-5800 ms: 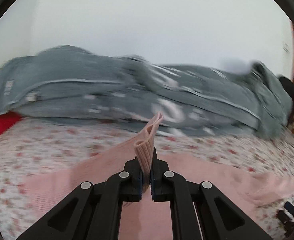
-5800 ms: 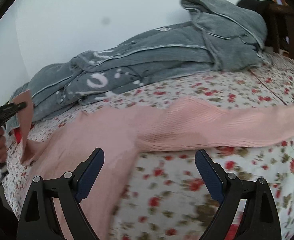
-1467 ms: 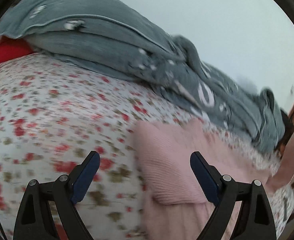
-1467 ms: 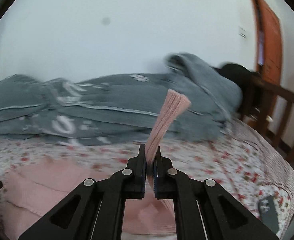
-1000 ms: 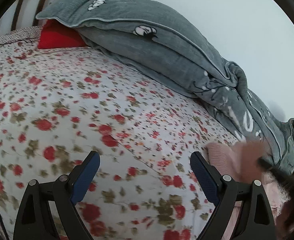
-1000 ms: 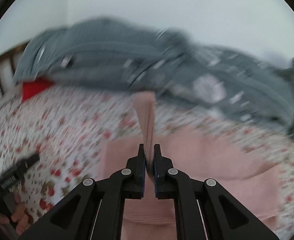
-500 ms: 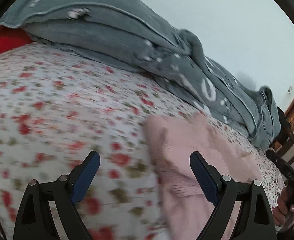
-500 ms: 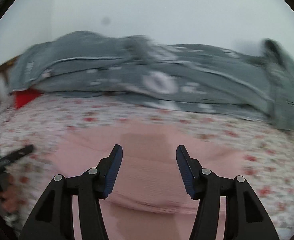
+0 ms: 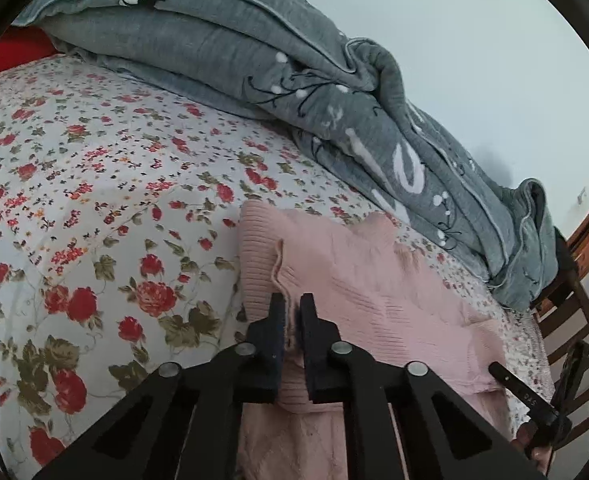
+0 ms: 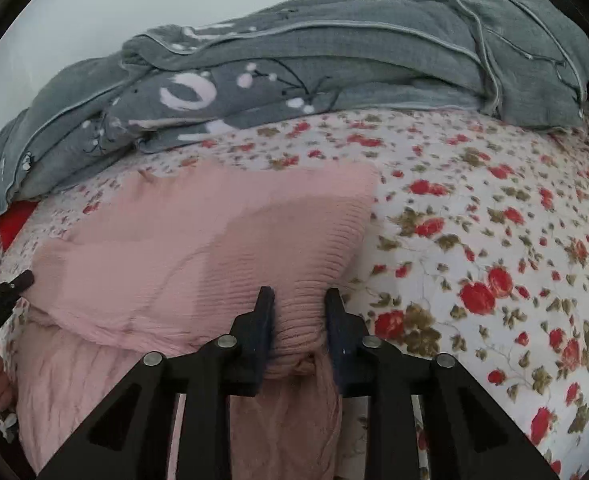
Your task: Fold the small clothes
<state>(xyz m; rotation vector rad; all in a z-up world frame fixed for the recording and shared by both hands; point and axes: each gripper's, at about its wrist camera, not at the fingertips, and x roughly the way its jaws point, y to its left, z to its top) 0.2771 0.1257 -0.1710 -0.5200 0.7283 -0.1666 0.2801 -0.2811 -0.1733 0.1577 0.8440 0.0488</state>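
A pink ribbed knit garment [image 9: 358,276] lies partly folded on the floral bedsheet [image 9: 94,184]. My left gripper [image 9: 292,312] is shut on its left edge, with a fold of pink knit pinched between the pads. In the right wrist view the garment [image 10: 214,236] fills the middle. My right gripper [image 10: 299,308] is closed on a bunched roll of its right edge, with the jaws a hand's width apart around the bunch. The right gripper's tip also shows in the left wrist view [image 9: 534,400].
A rumpled grey blanket [image 9: 294,68] lies along the wall side of the bed, also in the right wrist view [image 10: 334,60]. A red pillow [image 10: 12,224] peeks from under it. Wooden bed rails [image 9: 570,312] stand at the far right.
Both grippers were open half a second ago. Now both have dropped to the garment's near edges and closed on the pink knit, left on the left side, right on the right.
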